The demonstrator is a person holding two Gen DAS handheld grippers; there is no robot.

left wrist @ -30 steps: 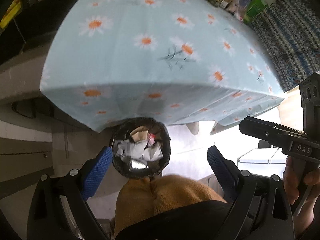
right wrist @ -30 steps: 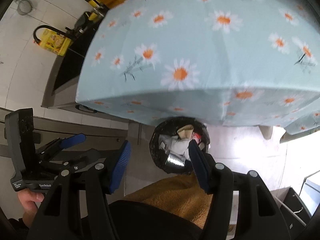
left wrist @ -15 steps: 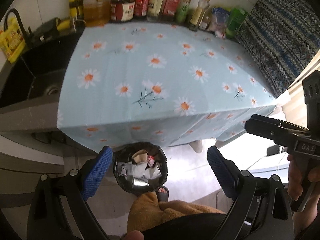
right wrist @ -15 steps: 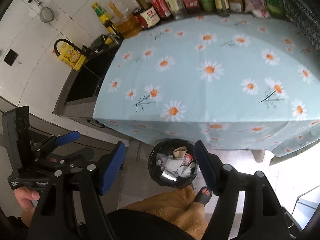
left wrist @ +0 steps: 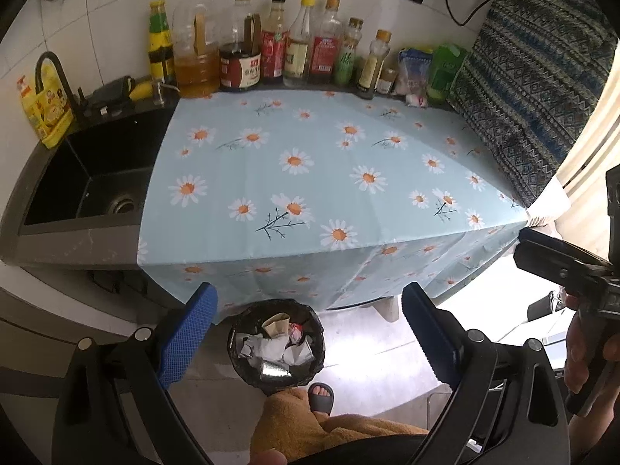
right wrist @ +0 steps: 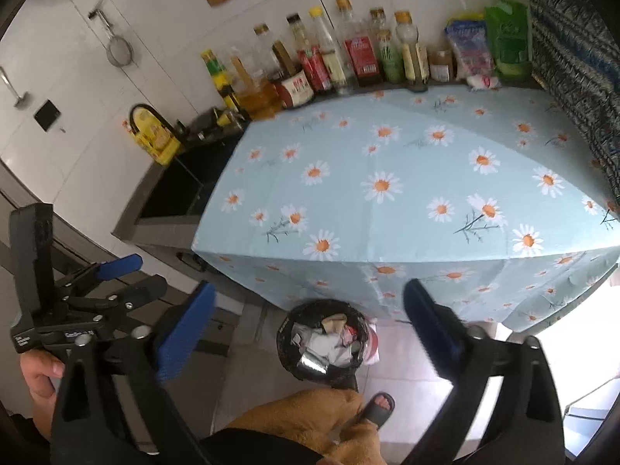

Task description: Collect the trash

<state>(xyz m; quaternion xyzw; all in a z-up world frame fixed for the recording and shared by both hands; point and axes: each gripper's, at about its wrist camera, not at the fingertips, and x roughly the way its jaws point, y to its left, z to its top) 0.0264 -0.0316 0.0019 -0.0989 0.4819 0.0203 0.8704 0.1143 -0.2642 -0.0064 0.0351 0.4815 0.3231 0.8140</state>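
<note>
The left hand-held gripper (left wrist: 306, 333) is spread wide with nothing between its blue pads. It points steeply down over the near edge of the desk (left wrist: 310, 178). The bin (left wrist: 276, 345) stands on the floor below, against the hanging cloth, and holds the trash (left wrist: 279, 343): crumpled paper, a brown cup and a crushed can. The desk top shows no loose trash. The right hand-held gripper (right wrist: 308, 329) has just been opening and now stands spread, also empty. The bin lies below and slightly ahead of both hands, about equally near. Both hands are raised and tilted toward the desk, so I judge the collecting mostly done.
</note>
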